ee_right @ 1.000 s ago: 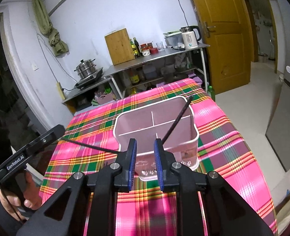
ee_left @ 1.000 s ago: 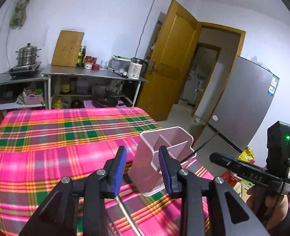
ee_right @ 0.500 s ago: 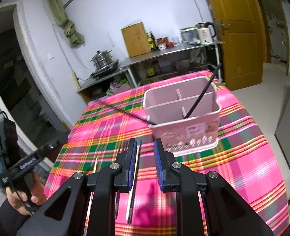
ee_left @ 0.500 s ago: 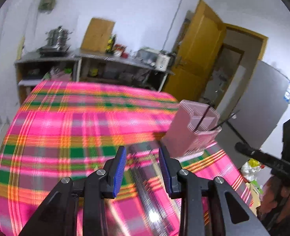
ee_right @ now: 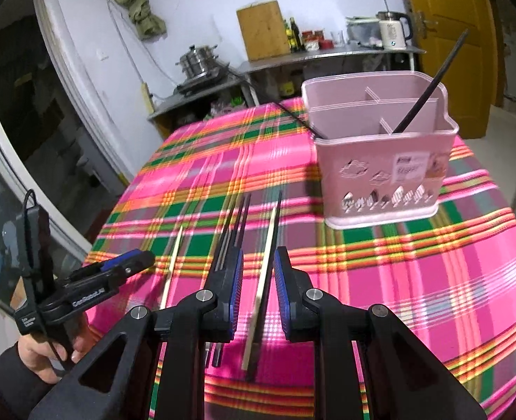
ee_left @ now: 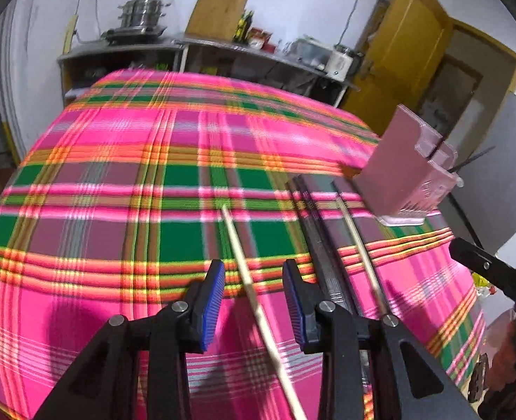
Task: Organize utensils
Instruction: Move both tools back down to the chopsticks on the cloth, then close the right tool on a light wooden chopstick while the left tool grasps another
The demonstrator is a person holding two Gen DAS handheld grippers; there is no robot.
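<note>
Across the desk: we see a plaid cloth [ee_left: 125, 182] in pink, green and orange covering the whole top.
Desk contents: we count a pale chopstick [ee_left: 244, 280], a bundle of dark chopsticks [ee_left: 319, 245] and a second pale chopstick [ee_left: 361, 245] lying side by side on the cloth.
Holder: our pink utensil holder [ee_right: 380, 161] stands upright on the desk beyond the loose sticks, with two dark chopsticks [ee_right: 429, 94] leaning in its compartments.
Left tongs [ee_left: 252, 301]: ours are open, hovering above the pale chopstick, which runs between the jaws; we cannot tell whether they touch it.
Right tongs [ee_right: 258, 280]: ours are open, with the second pale chopstick [ee_right: 266, 266] passing between the jaws and the dark bundle [ee_right: 231, 234] just beside the left jaw.
Back wall: we see a steel shelf unit [ee_right: 327, 59] carrying a wooden cutting board [ee_right: 263, 35], bottles, a white kettle [ee_right: 392, 33] and a steamer pot [ee_right: 198, 61].
Room: we note white walls, a yellow wooden door [ee_left: 397, 52] standing open, and a green cloth [ee_right: 135, 3] hanging high.
</note>
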